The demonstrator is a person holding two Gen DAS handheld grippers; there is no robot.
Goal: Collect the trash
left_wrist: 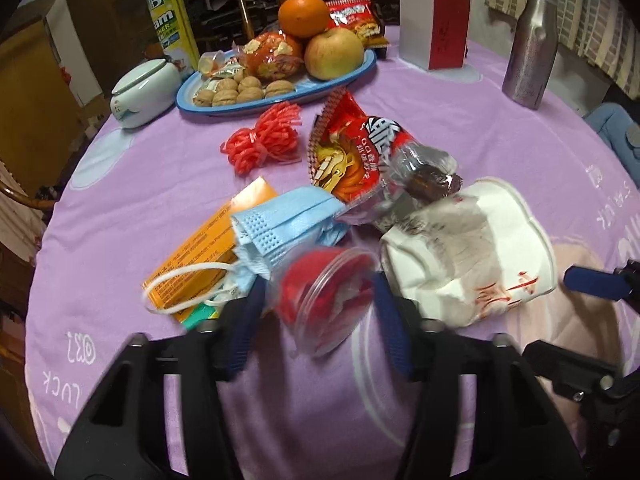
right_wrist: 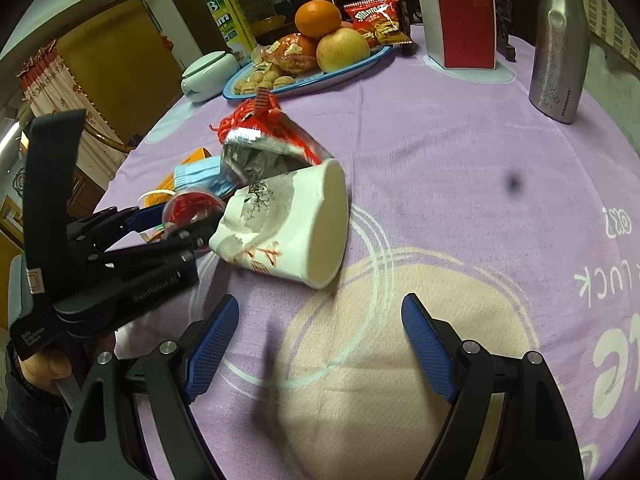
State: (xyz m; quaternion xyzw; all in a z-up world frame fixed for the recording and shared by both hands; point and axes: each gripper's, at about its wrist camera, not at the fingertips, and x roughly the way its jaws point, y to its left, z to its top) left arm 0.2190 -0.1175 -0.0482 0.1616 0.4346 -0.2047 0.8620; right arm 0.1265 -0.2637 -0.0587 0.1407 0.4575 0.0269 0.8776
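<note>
Through the left wrist view, I see my left hand-held gripper (left_wrist: 320, 300) about half closed around a small clear plastic cup (left_wrist: 326, 300) with red inside; whether both pads press it I cannot tell. Just behind it on the table (left_wrist: 460, 128) lie a blue face mask (left_wrist: 280, 220), an orange box (left_wrist: 208, 256), a red snack wrapper (left_wrist: 352, 156) and a crushed paper cup (left_wrist: 472, 252). Only this view shows the wrapper's printed front.

From the right wrist view, my right hand-held gripper (right_wrist: 320, 344) stands wide apart over bare purple cloth, holding nothing. This side shows the paper cup's round base and the wrapper's silver lining. "LUCK" reads on the cloth, and "STARBUCKS" on the steel bottle (right_wrist: 560, 44).
</note>
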